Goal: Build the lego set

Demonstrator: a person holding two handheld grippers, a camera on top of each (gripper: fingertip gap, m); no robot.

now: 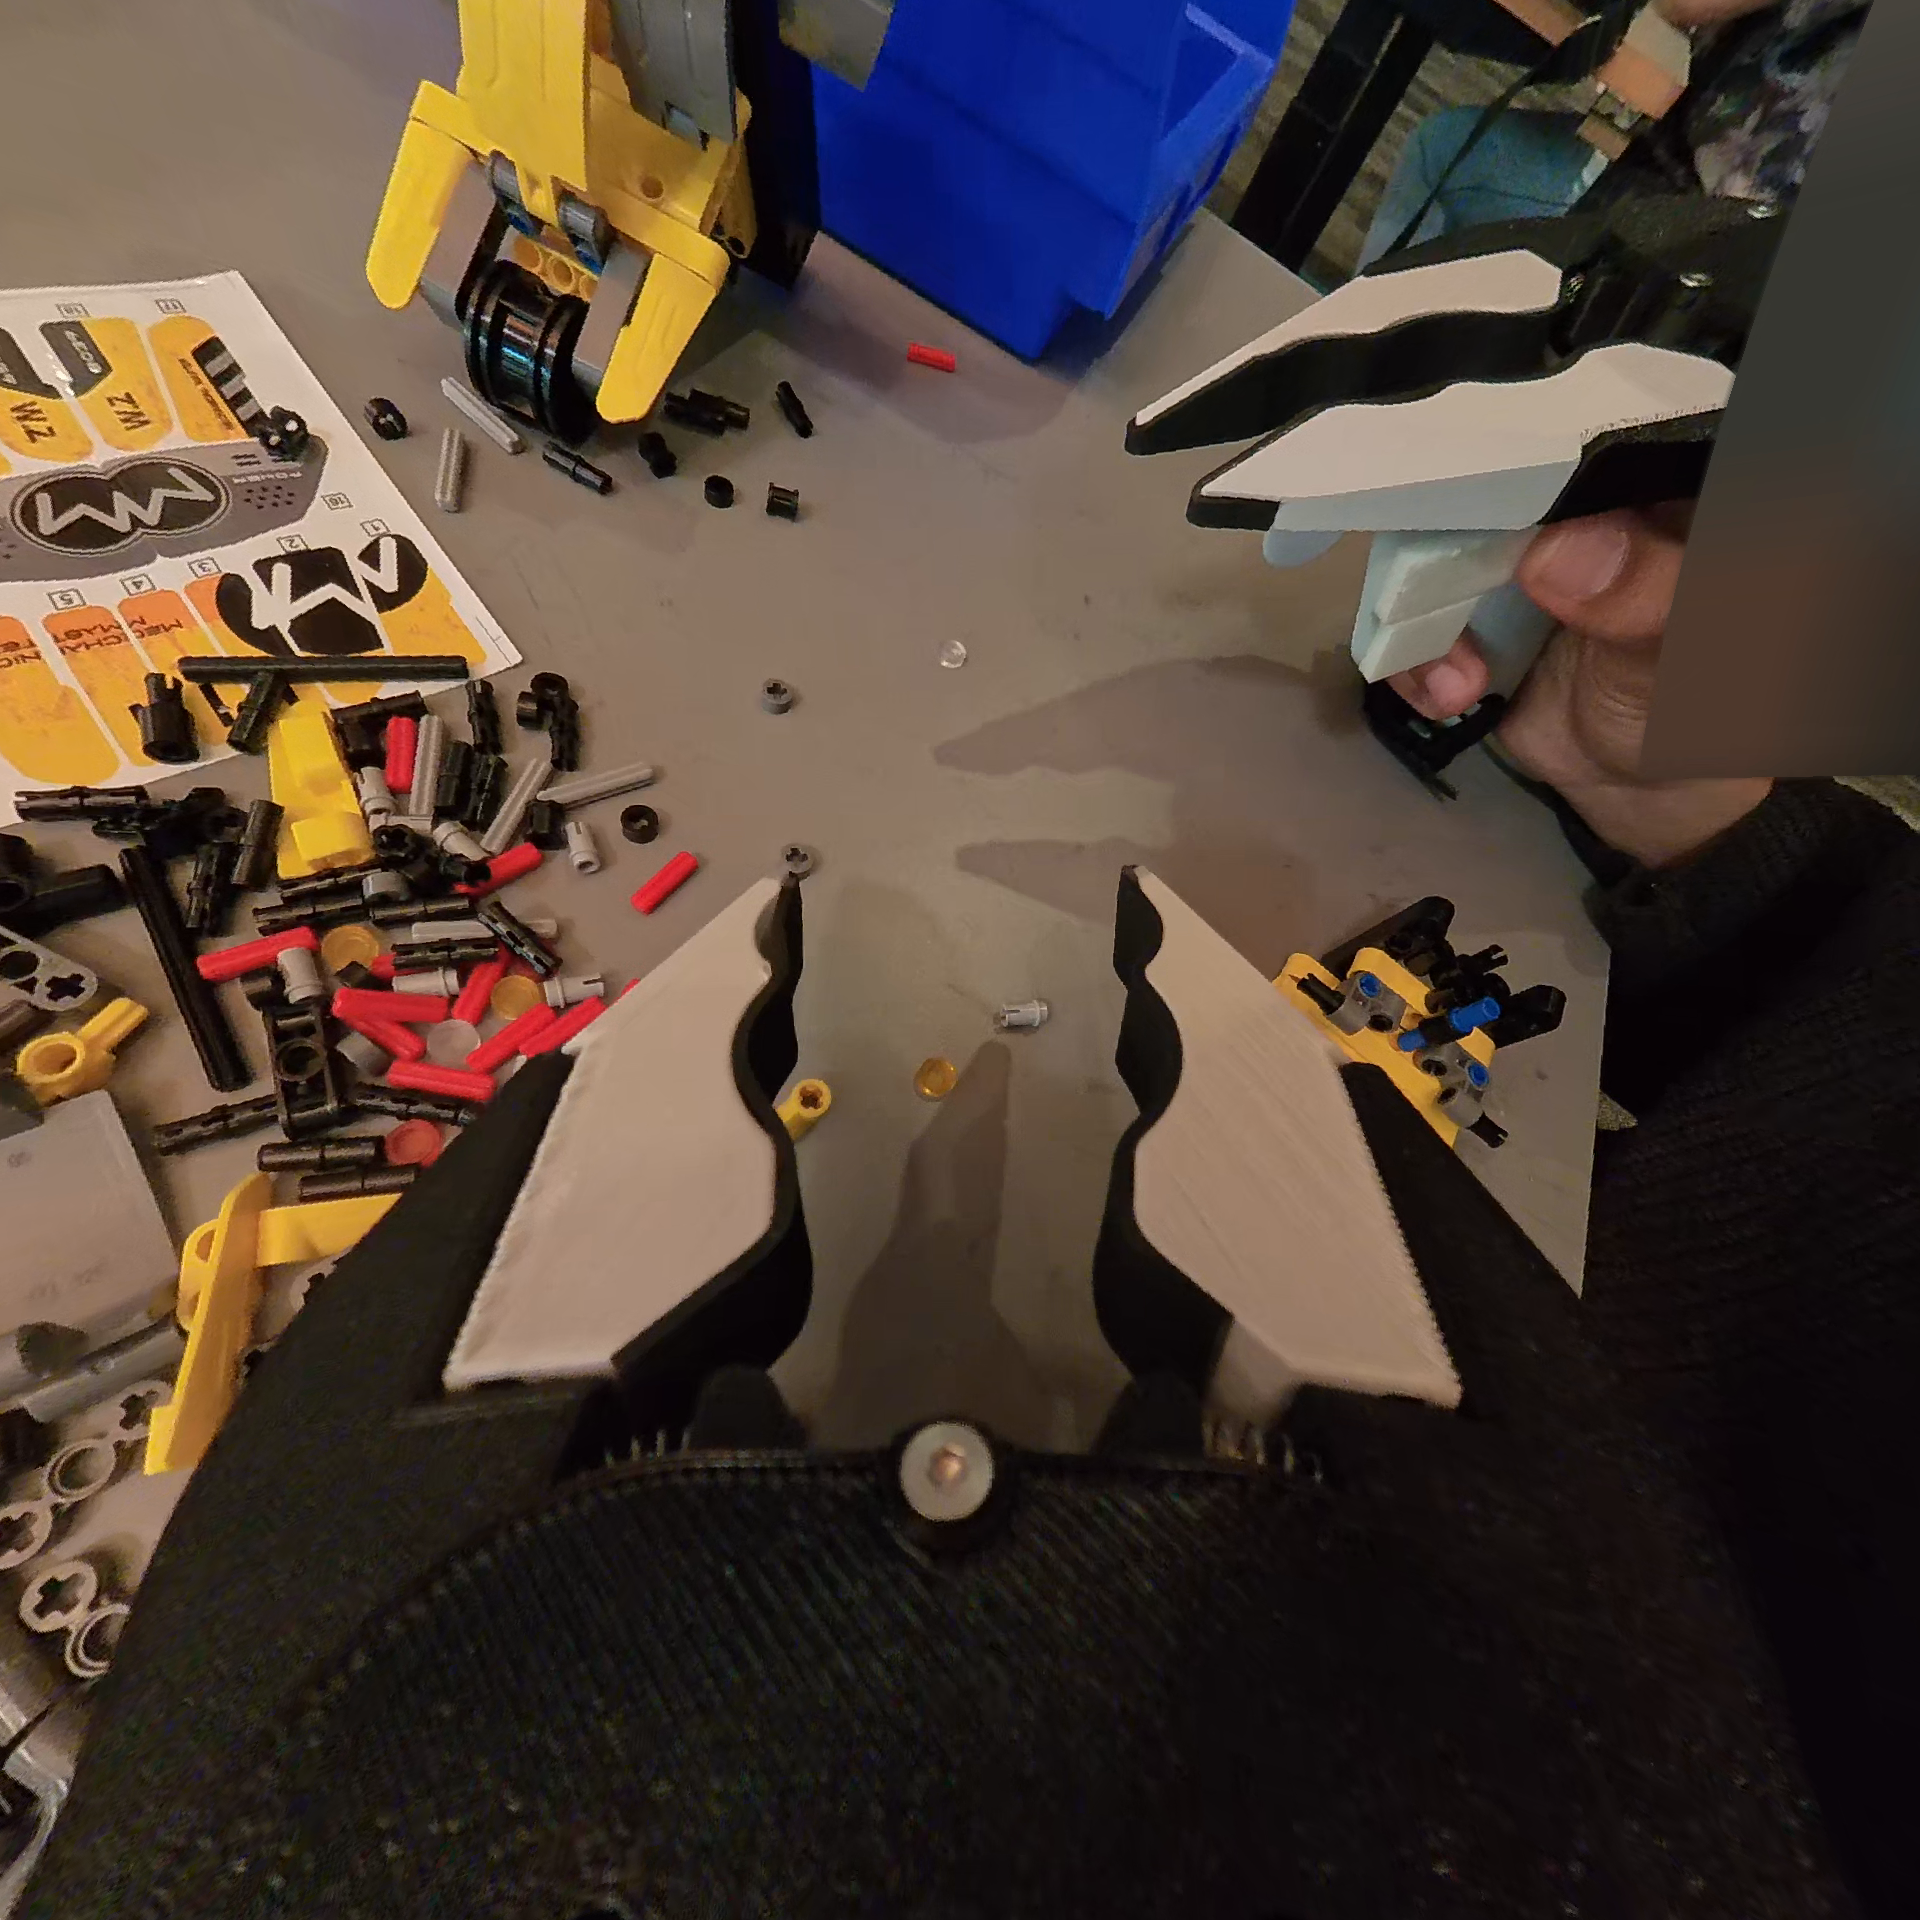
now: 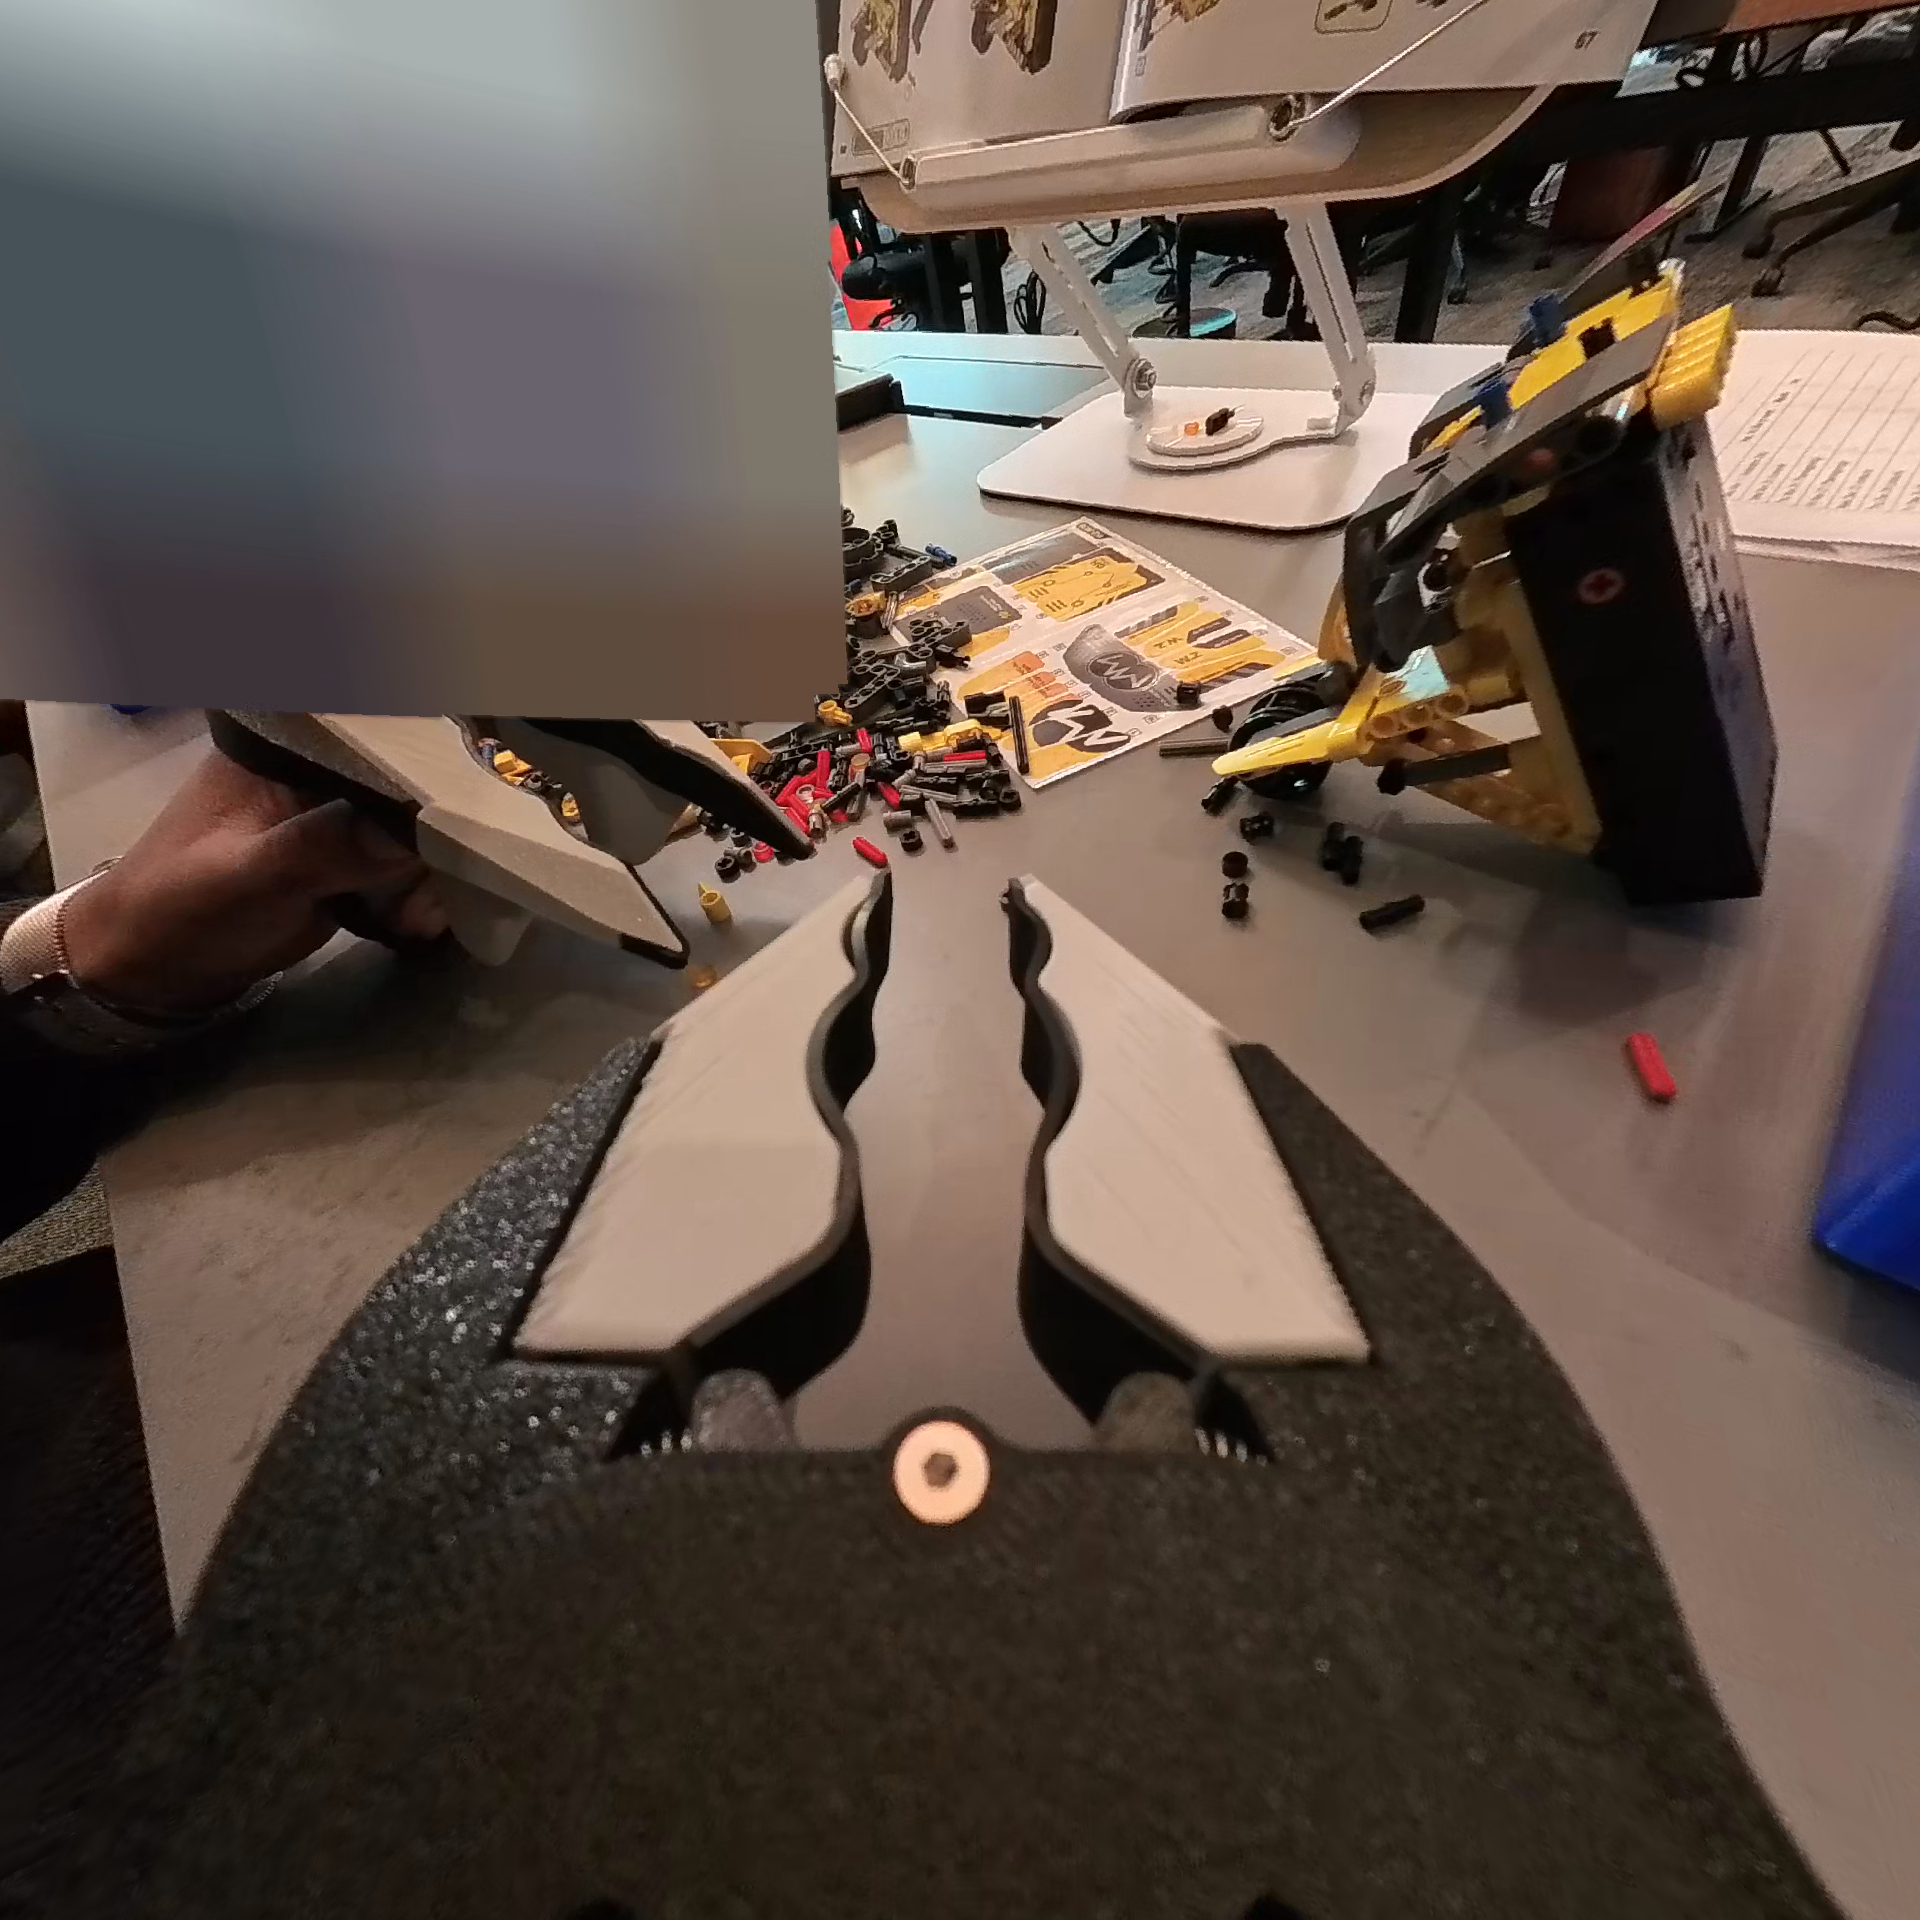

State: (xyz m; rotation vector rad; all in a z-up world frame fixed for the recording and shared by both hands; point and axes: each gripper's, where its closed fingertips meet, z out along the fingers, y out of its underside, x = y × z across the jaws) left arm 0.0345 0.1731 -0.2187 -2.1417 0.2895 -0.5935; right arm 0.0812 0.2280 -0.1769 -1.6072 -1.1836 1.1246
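Observation:
My left gripper (image 1: 961,878) is open and empty, low over the grey table (image 1: 1039,582). Between its fingers lie a small grey pin (image 1: 1023,1013), an orange round stud (image 1: 935,1077) and a yellow connector (image 1: 805,1101). A pile of black, red and grey building pins (image 1: 416,935) lies to its left. A small yellow-black sub-assembly (image 1: 1423,1018) sits just right of its right finger. My right gripper (image 2: 948,883) is narrowly open and empty above bare table. It also shows in the left wrist view (image 1: 1164,473), at the upper right. The left gripper (image 2: 738,899) shows in the right wrist view.
A yellow and black brick model (image 1: 561,208) leans against a dark box (image 2: 1662,675) by a blue bin (image 1: 1018,156). A sticker sheet (image 1: 208,499) lies at the left. A booklet stand (image 2: 1195,447) stands at the back. A loose red pin (image 2: 1649,1065) lies apart. Spacing between my two grippers at the tips: around 9 centimetres.

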